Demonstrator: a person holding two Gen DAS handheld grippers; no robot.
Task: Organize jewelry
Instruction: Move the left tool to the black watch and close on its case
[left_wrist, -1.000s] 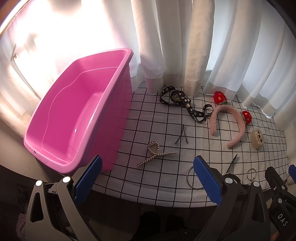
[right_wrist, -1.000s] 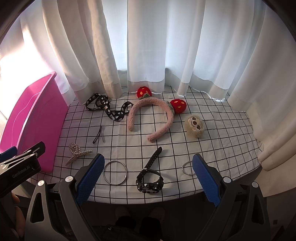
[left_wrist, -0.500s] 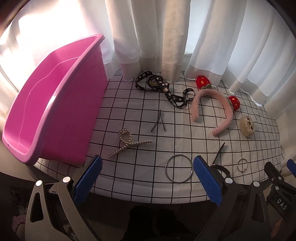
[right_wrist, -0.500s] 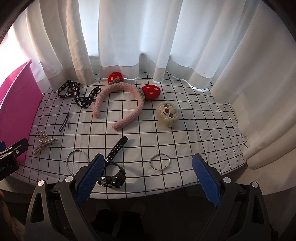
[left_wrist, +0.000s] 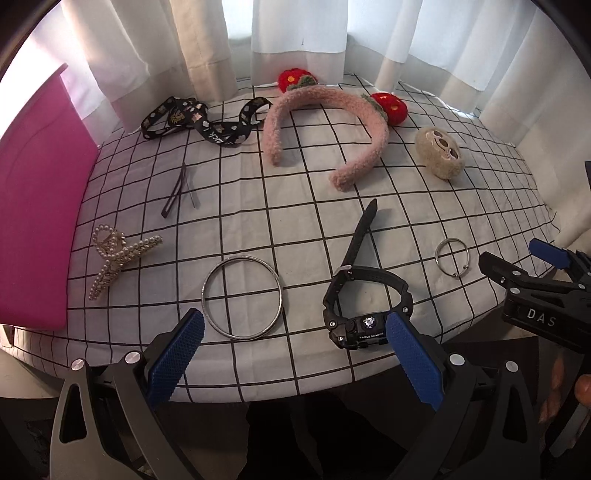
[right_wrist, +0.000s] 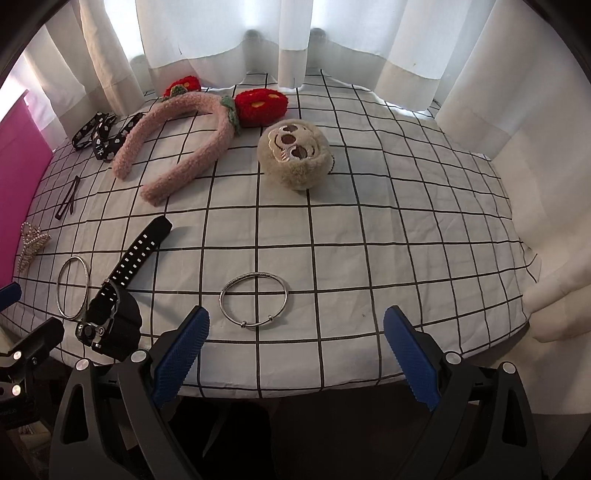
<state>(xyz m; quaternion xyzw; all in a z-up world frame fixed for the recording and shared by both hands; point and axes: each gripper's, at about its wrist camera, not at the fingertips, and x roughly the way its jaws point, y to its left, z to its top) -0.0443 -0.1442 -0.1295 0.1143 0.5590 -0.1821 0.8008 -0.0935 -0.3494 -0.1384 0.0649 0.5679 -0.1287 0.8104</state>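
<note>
Jewelry lies on a checked cloth table (left_wrist: 295, 229). My left gripper (left_wrist: 295, 354) is open and empty at the front edge, with a large silver bangle (left_wrist: 242, 296) and a black watch (left_wrist: 364, 295) just ahead of it. My right gripper (right_wrist: 295, 350) is open and empty, with a small silver bracelet (right_wrist: 254, 300) just ahead between its fingers. A pearl hair clip (left_wrist: 118, 254), black hairpins (left_wrist: 181, 190), a black ribbon (left_wrist: 207, 122), a pink headband with red strawberries (left_wrist: 325, 122) and a plush sloth clip (right_wrist: 293, 155) lie farther back. The pink bin (left_wrist: 33, 206) stands at the left.
White curtains (right_wrist: 295, 37) hang close behind the table and along its right side. The right gripper shows at the right edge of the left wrist view (left_wrist: 535, 295). The table's front edge is right at both grippers.
Both grippers have swung to the right and come closer to the table. The pink bin has slid to the left edge of both views. Both stay open.
</note>
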